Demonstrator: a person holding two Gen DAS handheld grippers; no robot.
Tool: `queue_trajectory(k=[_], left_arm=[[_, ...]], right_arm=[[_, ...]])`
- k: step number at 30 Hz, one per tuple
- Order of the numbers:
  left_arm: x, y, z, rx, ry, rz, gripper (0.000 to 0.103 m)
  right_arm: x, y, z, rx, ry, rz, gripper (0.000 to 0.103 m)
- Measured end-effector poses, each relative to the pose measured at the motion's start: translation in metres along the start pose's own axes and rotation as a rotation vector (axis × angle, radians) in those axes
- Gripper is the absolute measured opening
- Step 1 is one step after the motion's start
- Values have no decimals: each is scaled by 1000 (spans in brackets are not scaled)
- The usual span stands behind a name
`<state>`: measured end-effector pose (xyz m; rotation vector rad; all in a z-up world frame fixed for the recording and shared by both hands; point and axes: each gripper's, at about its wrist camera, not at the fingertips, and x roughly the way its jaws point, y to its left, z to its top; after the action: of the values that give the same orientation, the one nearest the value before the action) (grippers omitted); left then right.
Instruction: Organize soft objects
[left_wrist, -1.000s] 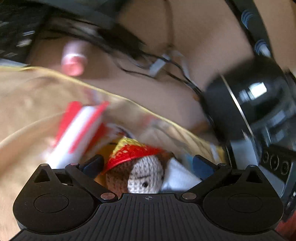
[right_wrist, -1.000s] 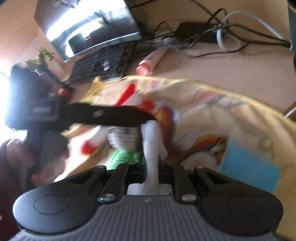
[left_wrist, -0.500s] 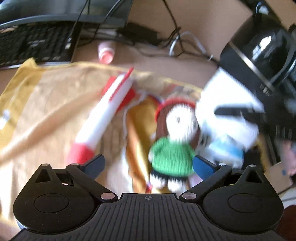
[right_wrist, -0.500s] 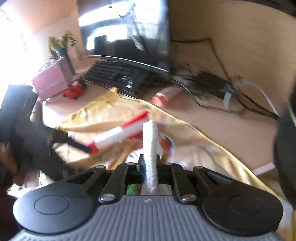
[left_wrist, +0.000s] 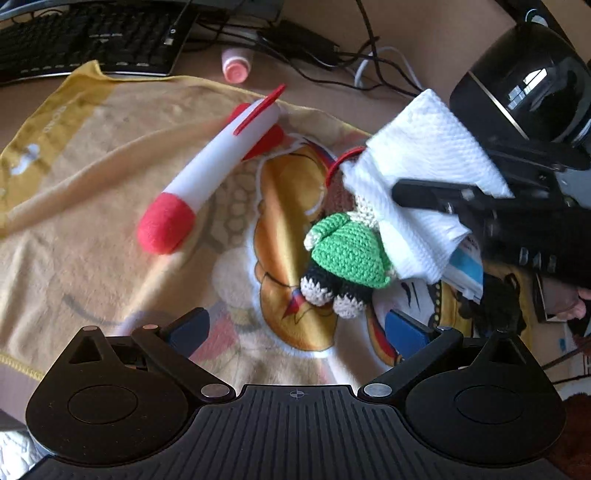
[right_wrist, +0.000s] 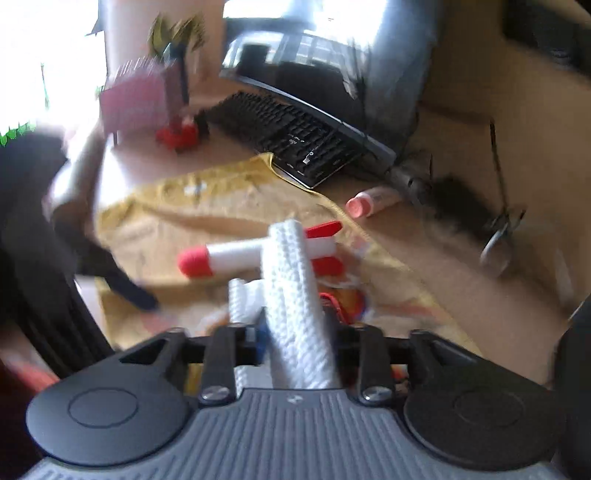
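A yellow cartoon blanket (left_wrist: 92, 206) is spread on the desk. On it lie a white plush rocket (left_wrist: 218, 162) with a red nose and a crocheted doll (left_wrist: 347, 254) in a green sweater. My left gripper (left_wrist: 295, 328) hovers open just short of the doll's feet, holding nothing. My right gripper (right_wrist: 291, 332) is shut on a folded white paper towel (right_wrist: 291, 291). In the left wrist view that paper towel (left_wrist: 421, 155) hangs over the doll's head and hides it, with the right gripper (left_wrist: 436, 195) coming in from the right. The rocket (right_wrist: 236, 254) shows behind the towel.
A black keyboard (left_wrist: 85, 40) and a monitor (right_wrist: 325, 55) stand at the back. A pink-capped bottle (left_wrist: 236, 66) and tangled cables (left_wrist: 332, 48) lie behind the blanket. A glossy black appliance (left_wrist: 524, 77) stands at the right, a blue-and-white pack (left_wrist: 465, 269) under the towel.
My left gripper has pulled back from the doll, which now lies in front of it. My right gripper has lifted with the paper towel and swung over the doll's head.
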<state>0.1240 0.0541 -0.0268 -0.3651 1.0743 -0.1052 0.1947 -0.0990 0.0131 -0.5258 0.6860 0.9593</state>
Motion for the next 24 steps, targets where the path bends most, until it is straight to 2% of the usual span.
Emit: queue_trajectory(k=[2, 5, 6, 7, 8, 10, 11, 13, 15, 16, 17, 18, 20, 22, 24], left_arm=[[0, 1, -2, -4, 0, -1, 103], [-1, 6, -5, -19, 4, -7, 103], [1, 7, -6, -22, 11, -4, 103], [2, 9, -7, -28, 22, 5, 103], [3, 12, -8, -43, 28, 0, 103], [4, 19, -10, -73, 40, -8, 103], [3, 20, -11, -78, 36, -13, 103], [1, 21, -11, -85, 33, -14, 103], [1, 22, -11, -90, 32, -18, 103], [0, 22, -10, -89, 31, -18, 103], [0, 22, -10, -88, 29, -17, 103], [0, 21, -10, -85, 29, -17, 103], [-1, 21, -10, -80, 33, -15, 103], [1, 22, -11, -88, 40, -13, 103], [0, 23, -11, -92, 38, -19, 103]], right_arm=[[-5, 16, -4, -128, -7, -80, 43], [-11, 39, -10, -239, -27, -85, 51], [-13, 47, -13, -264, -29, -76, 48], [-11, 55, -16, -295, -17, -86, 52], [-10, 60, -19, -322, -2, -85, 52], [-8, 65, -27, -340, 18, -81, 41], [-7, 64, -27, -323, 31, -70, 38], [-9, 52, -25, -212, 54, 6, 22], [-3, 26, -19, 20, 89, 133, 22], [0, 13, -16, 138, 107, 198, 23], [4, 3, -16, 204, 101, 203, 26], [6, 2, -15, 189, 89, 135, 33], [6, 7, -14, 104, 56, -21, 36], [0, 19, -13, -8, 24, -118, 54], [-6, 28, -15, -56, 11, -102, 65]])
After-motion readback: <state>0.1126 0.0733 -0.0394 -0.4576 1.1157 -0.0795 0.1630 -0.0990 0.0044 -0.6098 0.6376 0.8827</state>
